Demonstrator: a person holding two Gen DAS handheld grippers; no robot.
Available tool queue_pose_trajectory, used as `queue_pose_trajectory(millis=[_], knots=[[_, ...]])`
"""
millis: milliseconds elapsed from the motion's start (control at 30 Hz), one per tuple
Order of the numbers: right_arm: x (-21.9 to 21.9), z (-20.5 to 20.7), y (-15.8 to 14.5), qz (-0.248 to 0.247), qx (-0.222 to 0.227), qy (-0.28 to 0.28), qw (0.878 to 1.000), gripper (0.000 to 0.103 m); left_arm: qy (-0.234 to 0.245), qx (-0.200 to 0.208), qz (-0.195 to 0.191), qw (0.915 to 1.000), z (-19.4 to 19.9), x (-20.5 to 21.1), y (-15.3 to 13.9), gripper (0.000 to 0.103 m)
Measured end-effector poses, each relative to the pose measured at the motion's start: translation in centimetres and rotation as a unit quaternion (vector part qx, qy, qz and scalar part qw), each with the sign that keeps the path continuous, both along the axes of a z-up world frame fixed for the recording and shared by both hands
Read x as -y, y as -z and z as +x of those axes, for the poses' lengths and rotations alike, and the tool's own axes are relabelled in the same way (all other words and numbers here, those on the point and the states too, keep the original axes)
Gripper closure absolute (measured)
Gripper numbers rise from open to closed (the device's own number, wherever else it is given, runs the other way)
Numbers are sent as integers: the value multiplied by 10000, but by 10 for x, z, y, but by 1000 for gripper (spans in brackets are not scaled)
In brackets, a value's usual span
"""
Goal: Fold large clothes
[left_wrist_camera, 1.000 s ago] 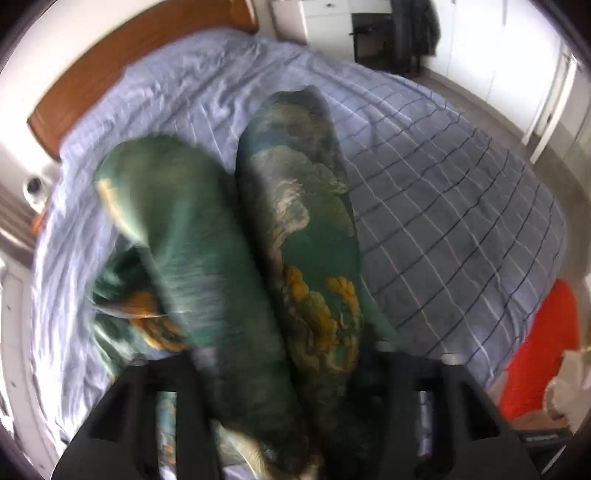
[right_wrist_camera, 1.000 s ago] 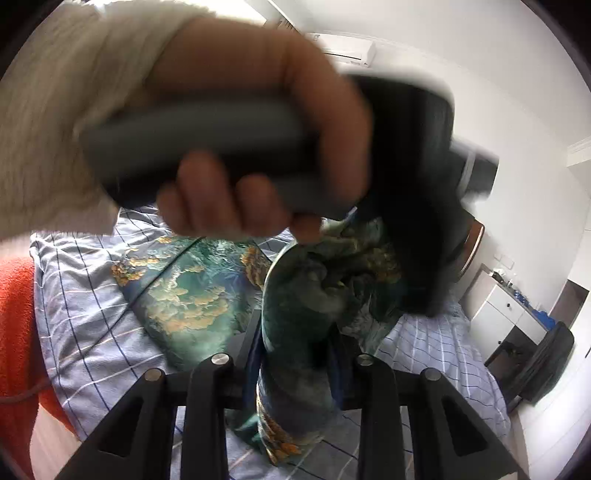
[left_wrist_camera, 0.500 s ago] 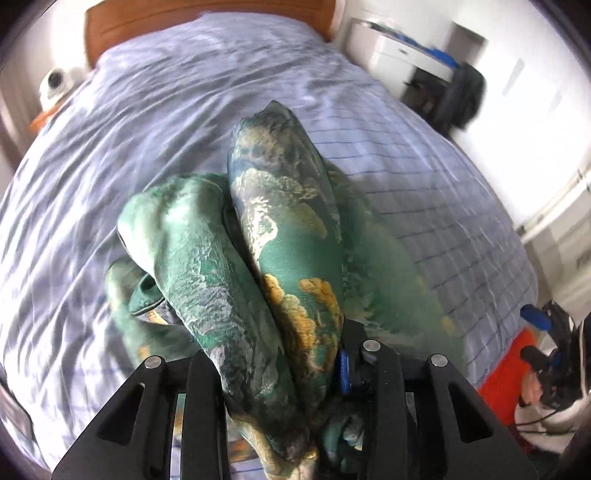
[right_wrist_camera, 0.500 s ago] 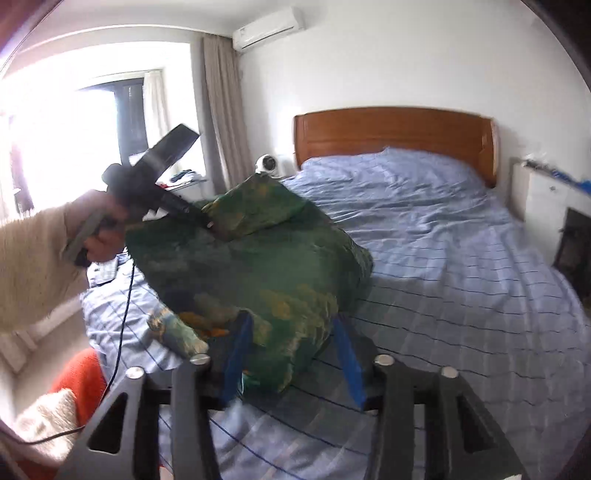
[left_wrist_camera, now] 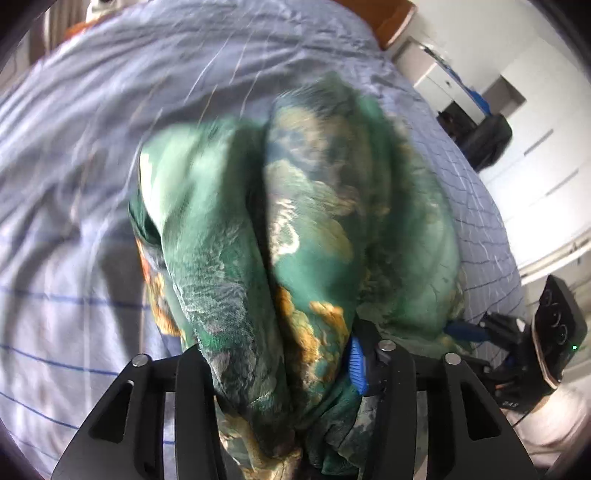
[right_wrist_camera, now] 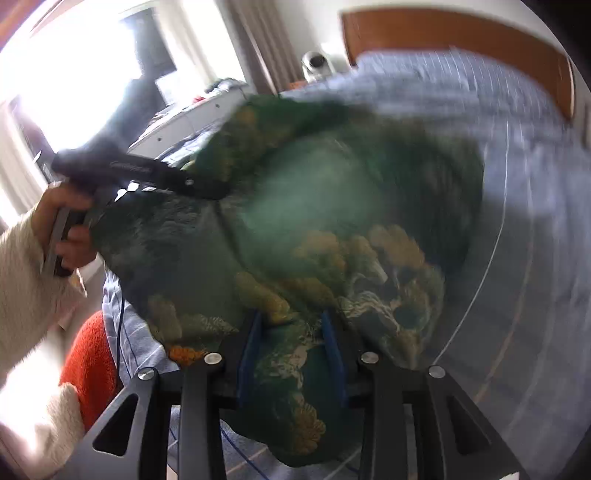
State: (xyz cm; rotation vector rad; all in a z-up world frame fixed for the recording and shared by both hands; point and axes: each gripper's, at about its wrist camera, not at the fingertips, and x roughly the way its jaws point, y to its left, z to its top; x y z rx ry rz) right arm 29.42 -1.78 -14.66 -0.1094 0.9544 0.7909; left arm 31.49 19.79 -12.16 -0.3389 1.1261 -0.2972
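Note:
A large green garment with gold and white print [left_wrist_camera: 295, 229] hangs bunched over the bed. My left gripper [left_wrist_camera: 284, 373] is shut on one part of it; the cloth drapes forward over its fingers. My right gripper [right_wrist_camera: 291, 354] is shut on another part of the same garment [right_wrist_camera: 332, 229], which spreads out wide ahead of it. The left gripper also shows in the right wrist view [right_wrist_camera: 140, 170], held in a hand at the garment's left edge. The right gripper also shows in the left wrist view [left_wrist_camera: 461, 330], at the garment's lower right edge.
The bed has a pale blue checked sheet [left_wrist_camera: 92, 155] and a wooden headboard [right_wrist_camera: 461, 33]. A white dresser [left_wrist_camera: 443, 85] and dark chair [left_wrist_camera: 484, 136] stand to the right. An orange cushion [right_wrist_camera: 88, 362] lies by the bed's near corner. A window [right_wrist_camera: 74, 74] is at left.
Both grippers have swung with the garment toward the head of the bed. The cloth has spread wider between them and now blurs with motion.

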Motion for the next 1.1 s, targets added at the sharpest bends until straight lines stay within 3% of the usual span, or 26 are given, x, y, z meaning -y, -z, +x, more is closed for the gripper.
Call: queue_pose_trajectory(millis=[133, 267, 400, 500, 667, 800, 1000, 1100], knots=[[3, 6, 5, 115, -292, 80, 9995, 70, -149, 48, -404, 9991, -3, -8, 10, 54], [-1, 16, -24, 142, -488, 21, 9987, 70, -168, 105, -504, 9985, -4, -11, 11, 54], [-32, 53, -61, 175, -114, 57, 9998, 70, -252, 122, -860, 9959, -4, -22, 20, 53], [-70, 82, -70, 36, 72, -113, 9999, 70, -280, 155, -1016, 9943, -5, -30, 28, 53], [-145, 127, -45, -182, 224, -666, 9974, 70, -318, 175, -1228, 9918, -12, -39, 38, 53], [-180, 152, 22, -861, -369, -654, 9934, 71, -420, 18, -1316, 9904, -13, -51, 56, 57], [-176, 160, 33, -774, -387, -502, 9950, 72, -417, 14, -1315, 9904, -9, -50, 56, 58], [-170, 153, 16, -699, -268, -471, 9961, 71, -339, 77, -1249, 9916, -18, -49, 51, 58]])
